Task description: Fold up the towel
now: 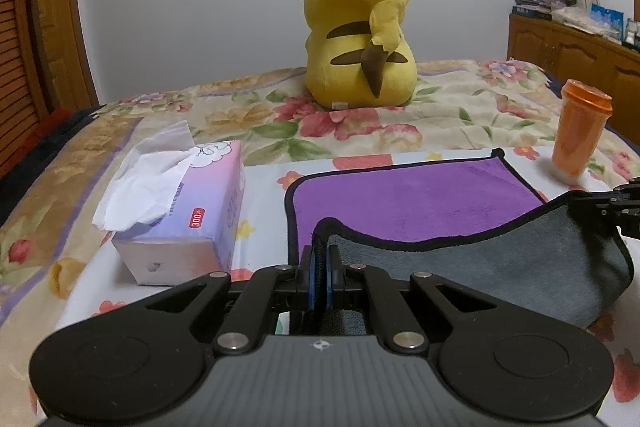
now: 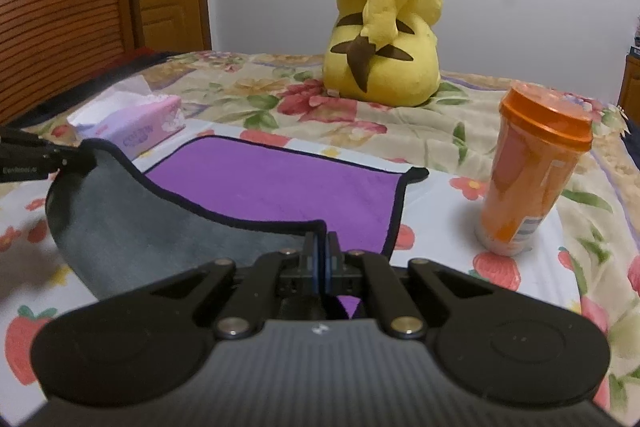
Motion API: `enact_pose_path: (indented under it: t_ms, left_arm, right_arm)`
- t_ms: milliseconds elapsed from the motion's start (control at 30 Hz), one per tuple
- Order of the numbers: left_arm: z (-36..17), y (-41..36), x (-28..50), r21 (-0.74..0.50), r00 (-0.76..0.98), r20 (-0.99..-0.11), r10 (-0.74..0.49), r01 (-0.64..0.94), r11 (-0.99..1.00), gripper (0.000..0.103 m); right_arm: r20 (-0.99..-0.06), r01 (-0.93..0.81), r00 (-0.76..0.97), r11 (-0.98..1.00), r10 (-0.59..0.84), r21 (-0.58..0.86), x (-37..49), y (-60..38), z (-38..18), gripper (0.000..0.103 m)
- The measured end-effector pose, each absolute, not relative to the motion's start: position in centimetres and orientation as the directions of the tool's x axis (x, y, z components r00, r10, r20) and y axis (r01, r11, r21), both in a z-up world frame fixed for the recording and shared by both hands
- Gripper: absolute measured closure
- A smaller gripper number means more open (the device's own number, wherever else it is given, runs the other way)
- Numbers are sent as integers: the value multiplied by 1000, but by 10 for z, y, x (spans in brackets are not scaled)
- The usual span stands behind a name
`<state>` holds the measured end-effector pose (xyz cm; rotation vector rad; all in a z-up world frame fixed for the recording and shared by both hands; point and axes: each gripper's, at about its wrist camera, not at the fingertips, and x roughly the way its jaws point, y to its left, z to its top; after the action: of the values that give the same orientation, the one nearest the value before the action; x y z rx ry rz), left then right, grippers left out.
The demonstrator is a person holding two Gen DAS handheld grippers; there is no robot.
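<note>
The left gripper (image 1: 320, 269) is clenched on the near left corner of the towel (image 1: 416, 199), its two blue-padded fingers pressed together with the black-bound hem pinched between them. The right gripper (image 2: 322, 259) is likewise closed tight on the near right corner, the hem running straight into the narrow slit between its pads. The towel, purple on one face and grey on the other, lies on the flowered bedspread (image 1: 260, 123) towards the bed's near edge; its far half rests flat, purple side up, while the near half is lifted and turned over so the grey underside (image 2: 132, 223) shows, sagging in a curve between the two grips. A tissue box (image 1: 188, 215) sits on the bed just left of the towel, apart from it, with a white tissue sticking out. An orange lidded cup (image 2: 532, 171) stands upright to the right of the towel, not touching it. A yellow plush toy (image 1: 358, 23) sits farther back towards the far edge of the bed, its back to the cameras.
</note>
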<state>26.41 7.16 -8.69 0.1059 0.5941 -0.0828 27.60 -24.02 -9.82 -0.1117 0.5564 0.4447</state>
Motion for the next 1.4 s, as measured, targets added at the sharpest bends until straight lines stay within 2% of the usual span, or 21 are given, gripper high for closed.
enact_pose_path:
  t_ms: [433, 1400]
  left_arm:
    - [-96, 71, 282, 67, 822, -567, -55, 112, 991, 95]
    - [-76, 64, 342, 85, 886, -464, -23, 70, 994, 95]
  right_arm:
    - [-542, -440, 751, 898, 377, 15, 292, -238, -109, 99]
    - [-457, -390, 824, 920, 336, -28, 349, -233, -84, 99]
